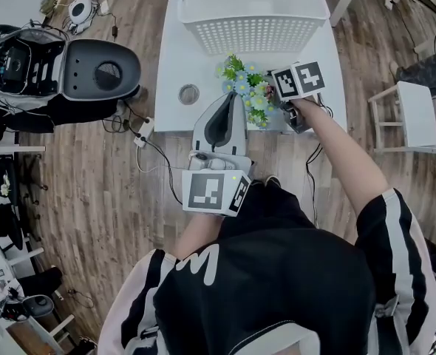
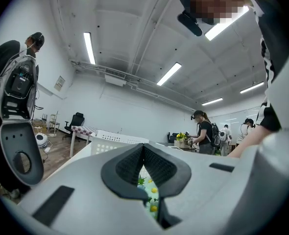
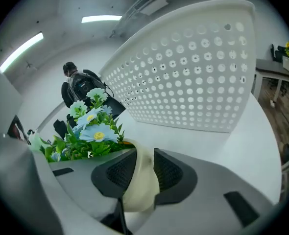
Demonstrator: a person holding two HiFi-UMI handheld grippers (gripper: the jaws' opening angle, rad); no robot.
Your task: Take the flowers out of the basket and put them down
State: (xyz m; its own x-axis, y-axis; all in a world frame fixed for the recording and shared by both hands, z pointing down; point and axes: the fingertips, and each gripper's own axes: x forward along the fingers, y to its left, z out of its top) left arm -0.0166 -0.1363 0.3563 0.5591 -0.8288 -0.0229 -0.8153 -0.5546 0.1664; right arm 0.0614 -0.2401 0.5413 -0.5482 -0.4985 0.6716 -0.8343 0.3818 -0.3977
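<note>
1. The right gripper (image 3: 138,166) is clenched on the rim of a cream rounded pot (image 3: 140,192). The pot's wall fills the gap between the two dark ribbed pads.
2. A bunch of artificial blue and pale-green daisies with green leaves (image 3: 88,129) rises from that pot. It is just beside the jaws, at their 10 o'clock.
3. In the head view the bunch is over the front half of the white table (image 1: 170,65). It is outside the white perforated plastic basket (image 1: 251,21), which stands near it at its 12 o'clock without touching.
4. The left gripper (image 2: 143,150) has its pads together on nothing. In the head view its tip is just beside the bunch, at 7 o'clock.
5. Only the right gripper view shows the pot; in the head view the blooms and the marker cube cover it.
6. Only the left gripper view shows a person with a backpack (image 2: 206,131) standing far off at 3 o'clock. In that view, leaves and yellow flower centres peek through the slit below the pads.
</note>
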